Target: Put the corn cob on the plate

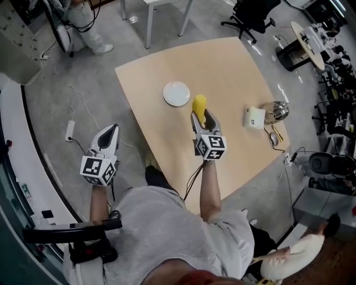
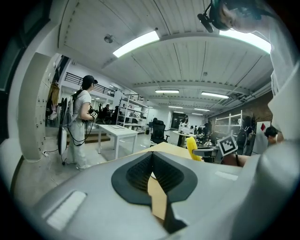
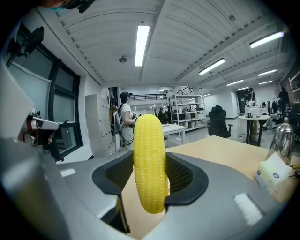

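A yellow corn cob (image 1: 199, 104) stands upright in my right gripper (image 1: 201, 115), which is shut on it above the tan table (image 1: 222, 67). In the right gripper view the cob (image 3: 150, 164) fills the gap between the dark pads. A white empty plate (image 1: 176, 93) lies on the table just left of and beyond the cob. My left gripper (image 1: 113, 131) hangs off the table's left side over the floor, its jaws shut with nothing held (image 2: 151, 161). From there the cob (image 2: 191, 147) shows far off to the right.
A white box (image 1: 255, 117) and a shiny metal pot (image 1: 276, 111) sit at the table's right edge, with small items (image 1: 273, 136) nearby. A white desk (image 1: 161, 11), an office chair (image 1: 253, 14) and a standing person (image 1: 83, 22) are beyond the table. Cables cross the floor at left.
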{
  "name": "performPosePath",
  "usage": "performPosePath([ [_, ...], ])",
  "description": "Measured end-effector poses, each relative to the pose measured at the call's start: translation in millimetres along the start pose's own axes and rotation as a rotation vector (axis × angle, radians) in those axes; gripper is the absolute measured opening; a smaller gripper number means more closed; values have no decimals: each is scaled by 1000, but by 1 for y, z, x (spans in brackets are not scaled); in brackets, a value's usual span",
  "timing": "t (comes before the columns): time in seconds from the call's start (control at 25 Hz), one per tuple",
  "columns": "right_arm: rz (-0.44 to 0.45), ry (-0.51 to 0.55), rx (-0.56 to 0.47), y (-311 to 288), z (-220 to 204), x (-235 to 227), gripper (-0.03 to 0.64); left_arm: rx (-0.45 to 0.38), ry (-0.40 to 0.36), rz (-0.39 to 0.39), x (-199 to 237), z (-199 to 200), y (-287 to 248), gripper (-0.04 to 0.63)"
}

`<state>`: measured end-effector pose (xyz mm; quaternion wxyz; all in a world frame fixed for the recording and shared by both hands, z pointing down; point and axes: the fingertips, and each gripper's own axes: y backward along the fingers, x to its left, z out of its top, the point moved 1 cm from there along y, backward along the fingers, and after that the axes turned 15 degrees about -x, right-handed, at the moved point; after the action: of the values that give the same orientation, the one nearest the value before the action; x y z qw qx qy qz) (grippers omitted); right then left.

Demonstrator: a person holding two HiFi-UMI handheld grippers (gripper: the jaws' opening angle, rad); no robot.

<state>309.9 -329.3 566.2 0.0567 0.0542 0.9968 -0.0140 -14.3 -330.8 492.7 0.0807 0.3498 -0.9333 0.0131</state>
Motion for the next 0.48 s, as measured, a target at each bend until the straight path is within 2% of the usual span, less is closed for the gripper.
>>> performPosePath([
  [0.48,57,58,173,-81,-52,-21,222,27,-15,124,21,0,20,20],
])
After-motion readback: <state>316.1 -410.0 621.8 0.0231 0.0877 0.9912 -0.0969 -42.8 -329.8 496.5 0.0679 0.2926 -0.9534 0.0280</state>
